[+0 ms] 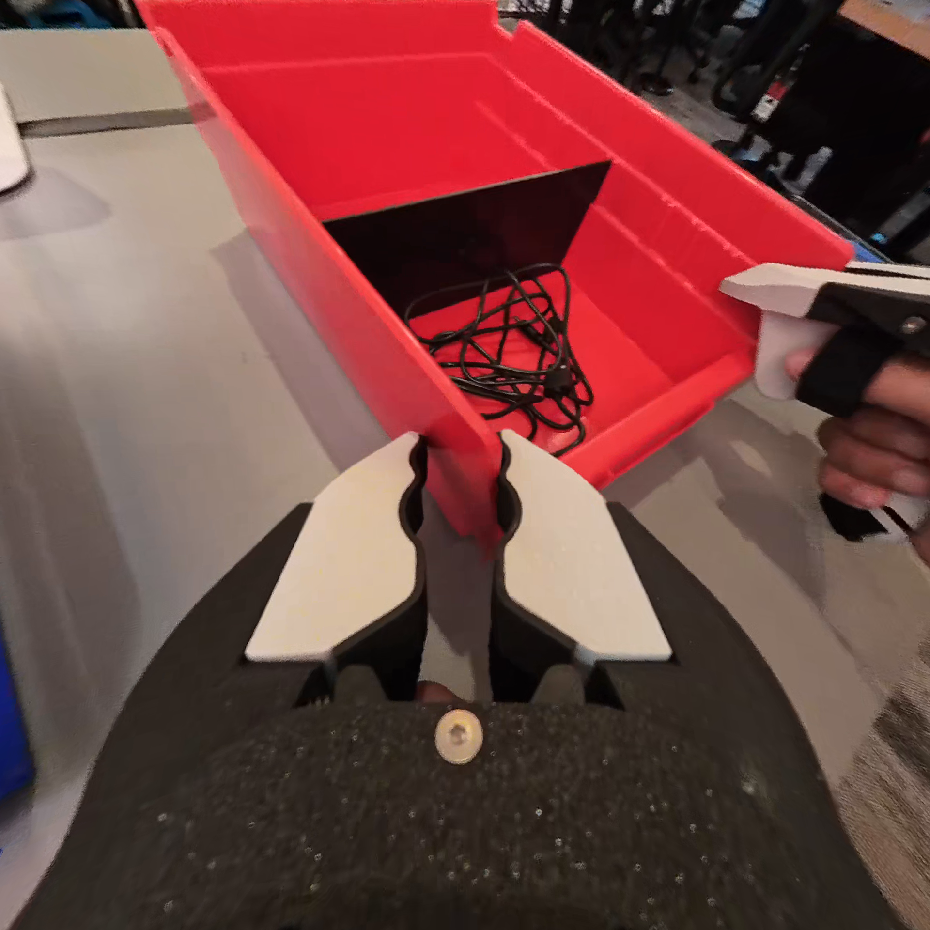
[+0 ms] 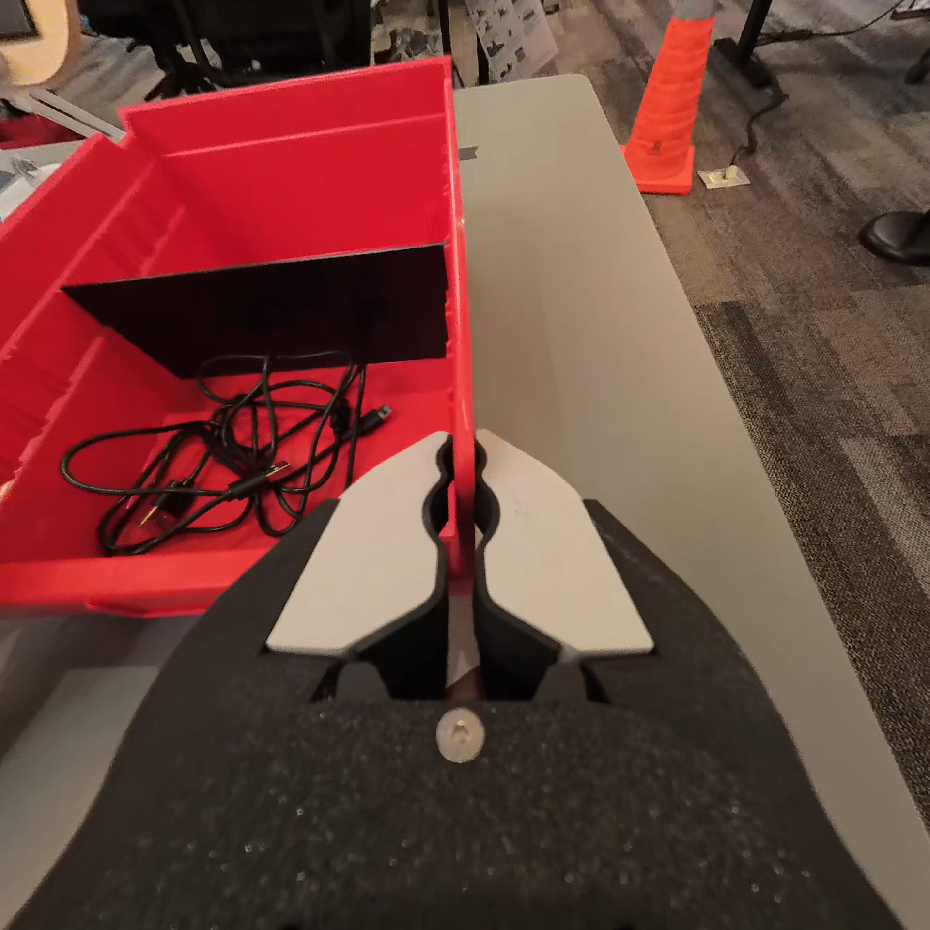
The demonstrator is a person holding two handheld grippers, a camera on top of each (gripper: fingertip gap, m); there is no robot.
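Both grippers clamped on the red bin [image 1: 382,126], one per near corner.

Left gripper [image 1: 460,440]: fingers pinching the bin's left wall at the near corner, wall seated between the pads. Right gripper [image 2: 463,438]: fingers closed on the right wall near the front edge; also visible in the left view at the bin's far side, a hand [image 1: 875,438] on its handle. Bin looks tilted in the left view; can't tell whether it's off the grey table [image 2: 578,352]. Black divider [image 2: 282,307] splits the bin; tangled black cables [image 2: 221,453] lie in the near compartment, far compartment looks bare. Orange cone [image 2: 669,105] stands on the floor beyond the table.
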